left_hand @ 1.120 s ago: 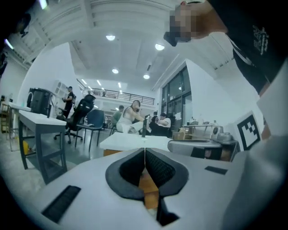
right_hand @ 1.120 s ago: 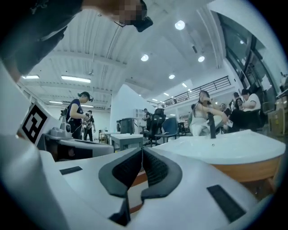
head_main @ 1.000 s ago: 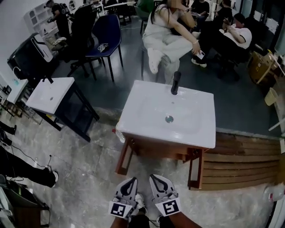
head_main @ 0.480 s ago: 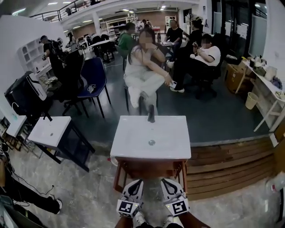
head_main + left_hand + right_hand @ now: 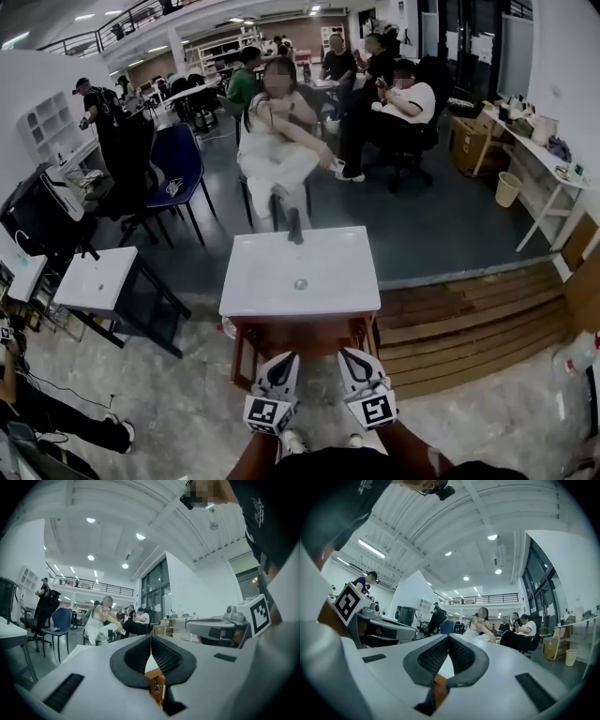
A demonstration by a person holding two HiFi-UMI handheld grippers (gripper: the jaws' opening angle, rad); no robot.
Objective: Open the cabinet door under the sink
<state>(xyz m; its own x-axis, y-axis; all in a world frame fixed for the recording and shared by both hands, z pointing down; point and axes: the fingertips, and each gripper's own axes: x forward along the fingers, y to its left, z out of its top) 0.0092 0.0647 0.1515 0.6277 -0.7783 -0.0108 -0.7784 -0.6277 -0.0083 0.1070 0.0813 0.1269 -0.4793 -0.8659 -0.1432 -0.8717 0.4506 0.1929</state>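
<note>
Just short of their target, the left tool [image 5: 284, 362] and the right tool [image 5: 348, 359] are held side by side. Each has its jaws pressed together at the tips and nothing between them. Both point level toward the wooden cabinet [image 5: 302, 339], which stands straight ahead of them and lower down, directly beneath the white sink [image 5: 272, 281].

The cabinet's front faces the tools square on. The left tool lines up with its left half and the right tool with its right half, and neither looks clearly nearer. The door itself is hard to read: the sink's rim overhangs the front from above, and neither a handle nor a hinge side can be made out, so which tool suits the pull is an open judgement. Either would first have to drop toward the front and spread its jaws.

Only bare floor [image 5: 187, 412] separates tools and cabinet, and nothing blocks the way. A dark faucet [image 5: 295, 227] rises at the sink's far edge. A second sink [image 5: 94, 279] stands well apart to the left and a wooden platform [image 5: 469, 328] runs off to the right. Beyond are a blue chair [image 5: 173, 164] and seated people [image 5: 277, 141].
</note>
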